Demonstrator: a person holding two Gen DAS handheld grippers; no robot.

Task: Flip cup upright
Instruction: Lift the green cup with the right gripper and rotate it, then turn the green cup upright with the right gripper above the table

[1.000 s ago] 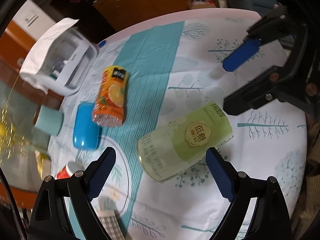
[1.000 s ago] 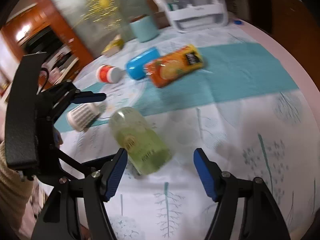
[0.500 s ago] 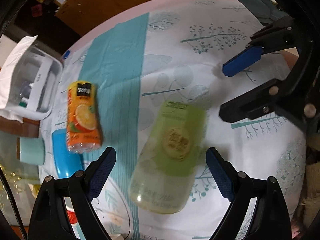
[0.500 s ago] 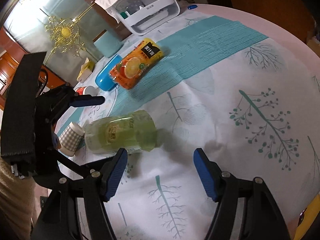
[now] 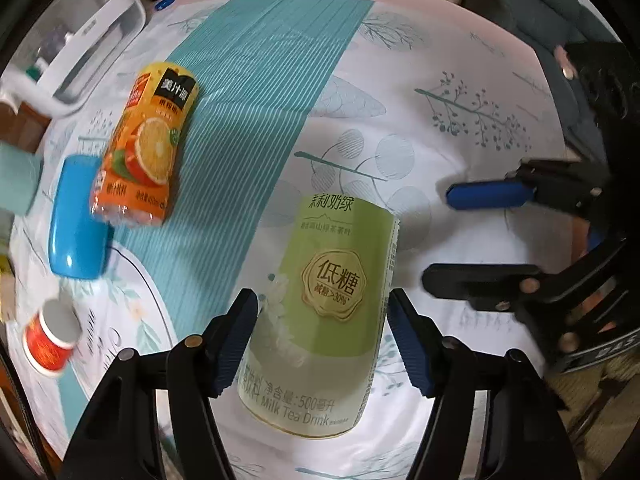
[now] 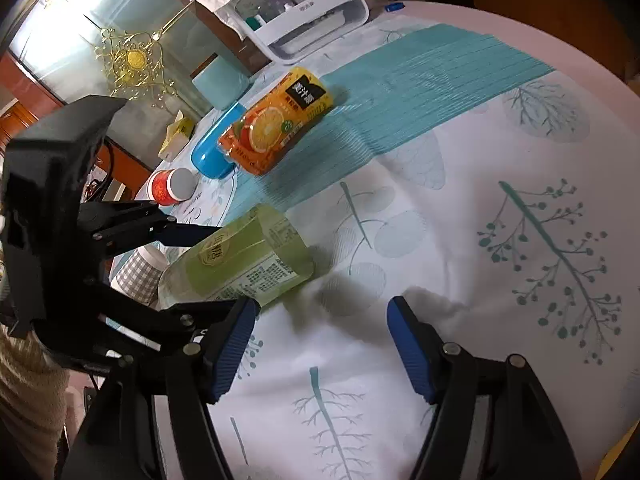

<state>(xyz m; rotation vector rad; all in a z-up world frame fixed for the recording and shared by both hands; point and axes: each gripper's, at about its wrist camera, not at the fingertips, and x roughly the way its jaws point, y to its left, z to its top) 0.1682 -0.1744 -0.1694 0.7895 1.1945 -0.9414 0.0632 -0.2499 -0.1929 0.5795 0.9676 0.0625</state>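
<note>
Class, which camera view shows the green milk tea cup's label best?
The left wrist view: the green cup lies label-up between the left claw's fingers. The right wrist view shows it obliquely, partly hidden.

The cup (image 5: pixel 320 304) is a clear plastic tumbler wrapped in a pale green label with a gold seal and the words "Milk Tea Drink". It lies on its side on the white, tree-printed tablecloth (image 5: pixel 460 92), just beside the edge of the teal striped band, its printed face turned upward. In the right wrist view the cup (image 6: pixel 240 260) lies at a slant, with its small-print panel facing the camera.
</note>
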